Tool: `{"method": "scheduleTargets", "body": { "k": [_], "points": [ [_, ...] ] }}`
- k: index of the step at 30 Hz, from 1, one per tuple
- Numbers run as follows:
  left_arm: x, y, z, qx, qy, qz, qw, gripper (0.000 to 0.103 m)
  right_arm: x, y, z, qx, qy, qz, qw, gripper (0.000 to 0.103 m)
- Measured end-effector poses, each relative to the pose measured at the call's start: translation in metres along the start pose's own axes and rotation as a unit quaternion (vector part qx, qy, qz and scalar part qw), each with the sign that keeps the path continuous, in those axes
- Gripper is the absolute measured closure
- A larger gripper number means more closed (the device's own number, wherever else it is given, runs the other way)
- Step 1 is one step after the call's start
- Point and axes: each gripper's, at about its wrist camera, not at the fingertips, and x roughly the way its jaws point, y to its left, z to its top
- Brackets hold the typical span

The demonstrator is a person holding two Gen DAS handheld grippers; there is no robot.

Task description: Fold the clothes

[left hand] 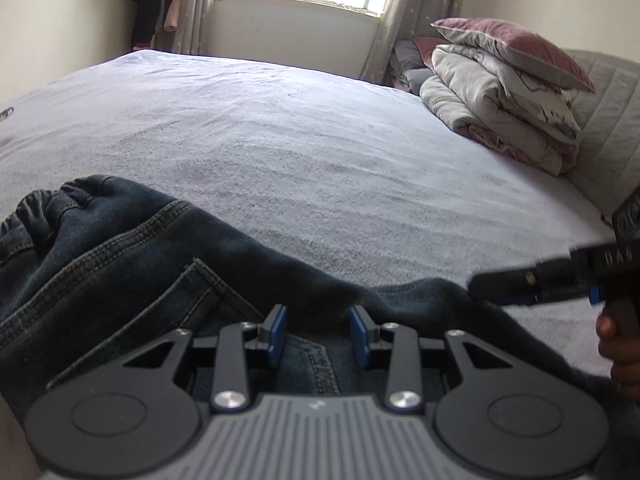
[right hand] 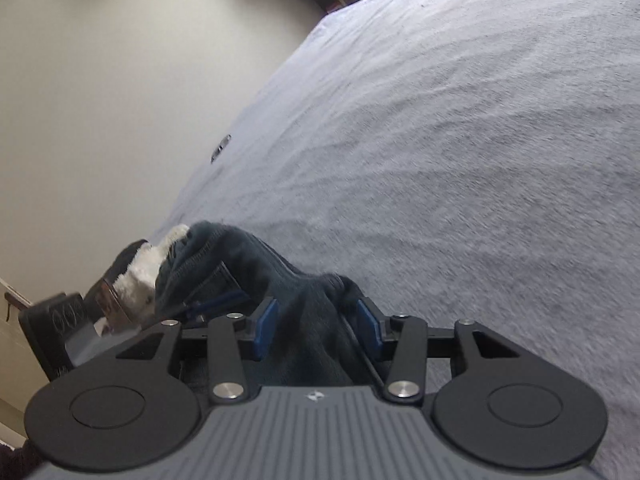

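Setting: bedroom; bed (left hand: 320,140) under a pale textured sheet, window behind, stacked bedding (left hand: 508,96) at the headboard corner. Left gripper (left hand: 319,330): blue pads part-spread with dark denim bunched between them; whether they press the cloth or merely straddle it cannot be told. Right gripper (right hand: 317,328): jaws pinching a thick gathered fold of the same cloth, which fills the gap between the pads. Jeans (left hand: 120,260): dark blue, near edge of the bed, elastic waistband to the left, a stitched pocket just ahead of the left gripper, fleecy white lining showing at the waist. Step, as judged: garment taken up at two points, first fold in preparation. Next move calls for carrying the held edge across, both grips level, keeping the cloth flat.
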Motion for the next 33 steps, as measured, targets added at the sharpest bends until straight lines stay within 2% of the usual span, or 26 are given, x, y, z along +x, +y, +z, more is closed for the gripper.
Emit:
{"method": "scheduleTargets", "body": {
  "k": [6, 8, 10, 13, 15, 16, 18, 21, 23, 26, 30, 33],
  "points": [
    [0.001, 0.004, 0.002, -0.011, 0.002, 0.003, 0.9999, 0.067, -0.003, 0.008, -0.011, -0.05, 0.067, 0.027, 0.996, 0.055],
    [0.002, 0.003, 0.002, -0.01, 0.002, 0.005, 0.9999, 0.067, 0.003, 0.011, -0.012, -0.069, 0.074, 0.011, 0.995, 0.055],
    [0.002, 0.002, 0.001, -0.008, 0.002, 0.006, 0.9999, 0.067, 0.013, 0.01, -0.01, -0.057, 0.077, 0.006, 0.995, 0.055],
    [0.003, 0.001, 0.001, -0.003, 0.001, 0.009, 1.0, 0.067, 0.026, 0.009, -0.004, -0.035, 0.061, 0.03, 0.997, 0.055],
    [0.004, 0.0, 0.001, 0.001, 0.001, 0.01, 0.9999, 0.067, 0.037, 0.009, -0.002, -0.014, 0.045, 0.03, 0.998, 0.056],
    [0.005, 0.0, 0.001, 0.004, 0.002, 0.011, 0.9999, 0.067, 0.041, 0.009, -0.002, -0.003, 0.035, 0.026, 0.999, 0.064],
    [0.006, 0.0, 0.001, 0.01, 0.007, 0.015, 0.9998, 0.067, 0.042, 0.014, 0.0, 0.002, 0.003, -0.008, 1.0, 0.088],
    [0.009, 0.0, 0.001, 0.024, 0.016, 0.024, 0.9993, 0.069, 0.032, 0.01, -0.002, 0.022, -0.034, -0.002, 0.999, 0.09],
    [0.009, 0.001, 0.002, 0.027, 0.021, 0.026, 0.9991, 0.069, 0.037, 0.007, -0.004, 0.017, -0.028, -0.023, 0.999, 0.09],
    [0.007, 0.005, 0.004, 0.021, 0.024, 0.021, 0.9993, 0.069, 0.037, -0.004, -0.001, 0.042, -0.018, -0.004, 0.999, 0.09],
    [0.003, 0.029, 0.015, -0.027, 0.025, 0.015, 0.9992, 0.07, 0.022, -0.004, 0.003, 0.038, -0.004, -0.006, 0.999, 0.086],
    [0.0, 0.049, 0.021, -0.08, 0.031, -0.002, 0.9963, 0.07, -0.005, -0.003, 0.004, 0.03, -0.032, -0.042, 0.998, 0.079]
  ]
}}
